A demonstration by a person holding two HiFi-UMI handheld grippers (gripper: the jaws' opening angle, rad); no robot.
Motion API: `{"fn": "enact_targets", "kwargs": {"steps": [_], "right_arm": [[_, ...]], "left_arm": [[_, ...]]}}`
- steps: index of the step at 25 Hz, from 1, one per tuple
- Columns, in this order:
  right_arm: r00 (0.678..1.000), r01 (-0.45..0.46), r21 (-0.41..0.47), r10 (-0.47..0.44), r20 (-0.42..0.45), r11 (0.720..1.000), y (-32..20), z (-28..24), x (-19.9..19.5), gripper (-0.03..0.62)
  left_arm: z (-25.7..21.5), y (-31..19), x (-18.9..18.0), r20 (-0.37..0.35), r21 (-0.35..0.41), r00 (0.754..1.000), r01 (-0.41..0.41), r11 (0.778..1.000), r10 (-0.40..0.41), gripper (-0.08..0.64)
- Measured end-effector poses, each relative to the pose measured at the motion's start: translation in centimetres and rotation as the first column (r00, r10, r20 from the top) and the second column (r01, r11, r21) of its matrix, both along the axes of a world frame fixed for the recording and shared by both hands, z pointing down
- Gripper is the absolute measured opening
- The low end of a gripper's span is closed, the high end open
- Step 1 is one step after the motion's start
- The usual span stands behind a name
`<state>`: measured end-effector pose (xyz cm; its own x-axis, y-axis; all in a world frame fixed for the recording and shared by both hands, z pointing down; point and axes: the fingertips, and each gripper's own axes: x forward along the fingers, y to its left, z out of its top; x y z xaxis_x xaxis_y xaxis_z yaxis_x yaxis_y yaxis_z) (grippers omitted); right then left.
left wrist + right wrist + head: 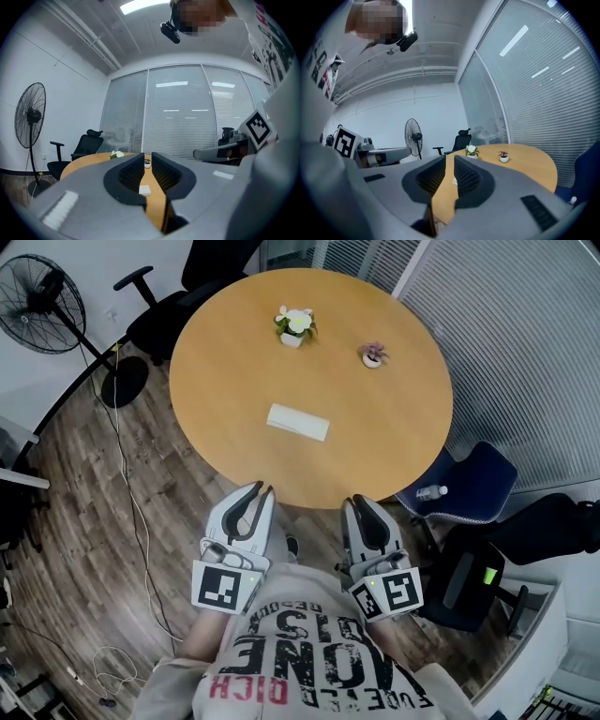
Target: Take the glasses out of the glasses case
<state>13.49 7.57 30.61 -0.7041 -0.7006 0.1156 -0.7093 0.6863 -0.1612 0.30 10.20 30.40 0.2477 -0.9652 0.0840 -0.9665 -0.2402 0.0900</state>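
I hold my left tool [262,489] and right tool [360,502] level, side by side at the surface's [394,446] near edge. Both tools stand slightly apart and empty. The glasses case [298,422] lies mid-surface, well ahead.

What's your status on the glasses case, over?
Left gripper and right gripper empty, jaws slightly apart, at the table edge. Glasses case mid-table, untouched. Nothing in the way.

glasses case [298,422] lies on the table [384,451] before a potted plant [295,324] and a second pot [374,354].
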Motion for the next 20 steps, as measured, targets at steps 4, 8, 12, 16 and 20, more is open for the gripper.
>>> {"fn": "enact_targets", "kwargs": {"steps": [4, 8, 12, 16, 20], "right_arm": [[1.0, -0.007, -0.005, 0.007, -0.004, 1.0, -1.2, 0.2, -0.7, 0.038], [1.0, -0.023, -0.018, 0.023, -0.008, 1.0, -3.0, 0.6, -2.2, 0.038], [0.999, -0.043, -0.021, 0.043, -0.006, 0.999, -5.8, 0.2, -4.5, 0.038], [0.997, -0.072, -0.007, 0.072, -0.002, 0.997, -8.9, -1.0, -6.7, 0.038], [0.994, -0.111, 0.0, 0.111, -0.009, 0.994, -11.3, -1.6, -8.0, 0.038]], "left_arm": [[0.1, -1.4, -0.7, -0.006, 0.002, 1.0, -0.006, 1.0, 0.006, 0.058], [0.5, -3.4, -2.1, -0.018, -0.008, 1.0, -0.021, 1.0, 0.021, 0.058], [0.3, -6.6, -4.4, -0.021, -0.012, 0.999, -0.047, 0.999, 0.047, 0.058], [-0.7, -10.5, -6.2, -0.012, 0.005, 0.995, -0.095, 0.996, 0.095, 0.057], [-1.5, -13.8, -7.4, -0.006, 0.02, 0.989, -0.146, 0.989, 0.146, 0.057]]}}
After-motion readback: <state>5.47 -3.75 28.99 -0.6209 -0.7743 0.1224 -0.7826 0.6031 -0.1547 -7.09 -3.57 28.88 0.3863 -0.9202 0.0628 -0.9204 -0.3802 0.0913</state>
